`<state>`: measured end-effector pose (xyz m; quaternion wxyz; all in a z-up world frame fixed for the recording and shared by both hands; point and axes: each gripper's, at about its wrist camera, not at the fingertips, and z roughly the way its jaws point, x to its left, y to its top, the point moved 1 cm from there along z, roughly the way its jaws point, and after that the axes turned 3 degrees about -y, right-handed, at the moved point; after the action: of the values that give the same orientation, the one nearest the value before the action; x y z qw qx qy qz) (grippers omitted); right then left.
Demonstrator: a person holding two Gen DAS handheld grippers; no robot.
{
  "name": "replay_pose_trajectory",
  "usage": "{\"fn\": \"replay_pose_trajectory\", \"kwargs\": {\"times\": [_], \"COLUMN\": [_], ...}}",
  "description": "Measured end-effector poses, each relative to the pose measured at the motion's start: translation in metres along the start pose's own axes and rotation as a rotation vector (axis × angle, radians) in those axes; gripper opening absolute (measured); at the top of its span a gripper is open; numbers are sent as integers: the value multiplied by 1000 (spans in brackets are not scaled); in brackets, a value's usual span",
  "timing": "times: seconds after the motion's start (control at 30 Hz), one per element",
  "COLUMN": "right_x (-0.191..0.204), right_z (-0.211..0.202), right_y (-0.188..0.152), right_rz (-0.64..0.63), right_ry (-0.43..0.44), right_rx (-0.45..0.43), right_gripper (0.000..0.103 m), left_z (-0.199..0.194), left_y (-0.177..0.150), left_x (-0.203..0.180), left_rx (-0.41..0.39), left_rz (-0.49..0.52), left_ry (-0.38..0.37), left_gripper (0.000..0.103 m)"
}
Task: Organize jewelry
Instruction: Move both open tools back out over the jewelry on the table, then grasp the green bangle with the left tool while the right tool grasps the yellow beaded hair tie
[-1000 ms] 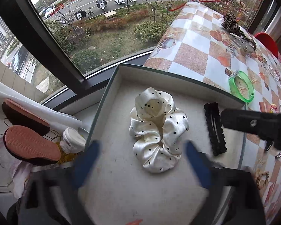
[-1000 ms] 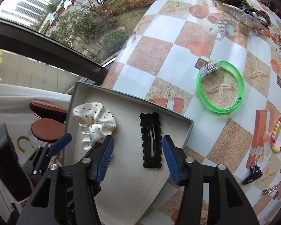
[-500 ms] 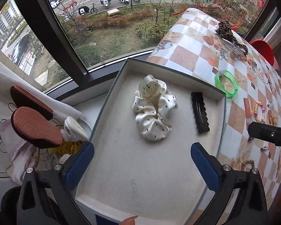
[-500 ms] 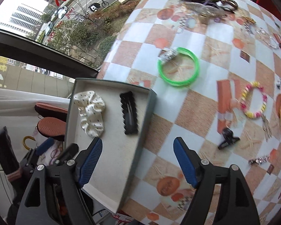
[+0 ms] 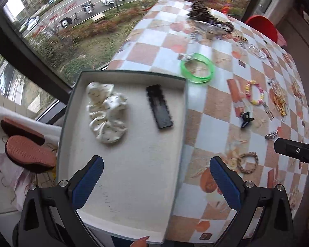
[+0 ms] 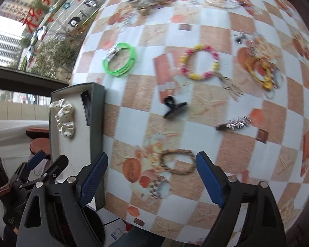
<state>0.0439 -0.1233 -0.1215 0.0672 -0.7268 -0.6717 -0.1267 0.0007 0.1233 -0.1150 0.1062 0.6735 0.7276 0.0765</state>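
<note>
Both grippers are pulling back from the tray (image 5: 121,185), which now sits lower and further left in each view than it did a second ago. The white spotted scrunchie (image 5: 106,113) and the black hair clip (image 5: 159,107) are lying side by side inside the tray, apart from each other, so two pieces are put away and the person appears to be turning to the rest.

The right gripper (image 6: 152,183) is now hovering over the checked surface (image 6: 247,154), its fingers (image 6: 94,179) spread wide and holding nothing. A braided brown bracelet (image 6: 178,161) is lying just ahead between them, likely the next pick. A small black claw clip (image 6: 174,107), a pink and yellow bead bracelet (image 6: 198,64) and a green bangle (image 6: 119,62) are lying further off.

The left gripper (image 5: 156,182) is hanging above the tray's near right edge, fingers (image 5: 88,182) also wide apart and empty.
</note>
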Motion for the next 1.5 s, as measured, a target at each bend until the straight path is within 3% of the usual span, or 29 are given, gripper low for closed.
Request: {"fn": "replay_pose_trajectory", "kwargs": {"times": [0.37, 0.7, 1.17, 1.2, 1.3, 1.37, 1.5], "right_x": [-80, -129, -151, -152, -153, -154, -153], "right_z": [-24, -25, 2, 4, 13, 18, 28], "right_y": [-1, 21, 67, 70, 80, 85, 97], "right_rz": [153, 222, 192, 183, 165, 157, 139], "right_ry": [-68, -139, -217, -224, -247, -258, -270], "right_rx": [-55, -66, -63, -63, -63, -67, -68], "right_gripper": [89, 89, 89, 89, 89, 89, 89], "left_z": [8, 31, 94, 100, 114, 120, 131], "left_y": [31, 85, 134, 136, 140, 142, 146], "left_x": [-58, -99, -123, -124, -126, -128, -134], "left_rx": [6, -31, -13, -8, 15, 18, 28], "left_rz": [129, 194, 229, 231, 220, 216, 224], "left_ry": [-35, -40, -14, -1, 7, 2, 3], "left_gripper": [103, 103, 103, 98, 97, 90, 87]}}
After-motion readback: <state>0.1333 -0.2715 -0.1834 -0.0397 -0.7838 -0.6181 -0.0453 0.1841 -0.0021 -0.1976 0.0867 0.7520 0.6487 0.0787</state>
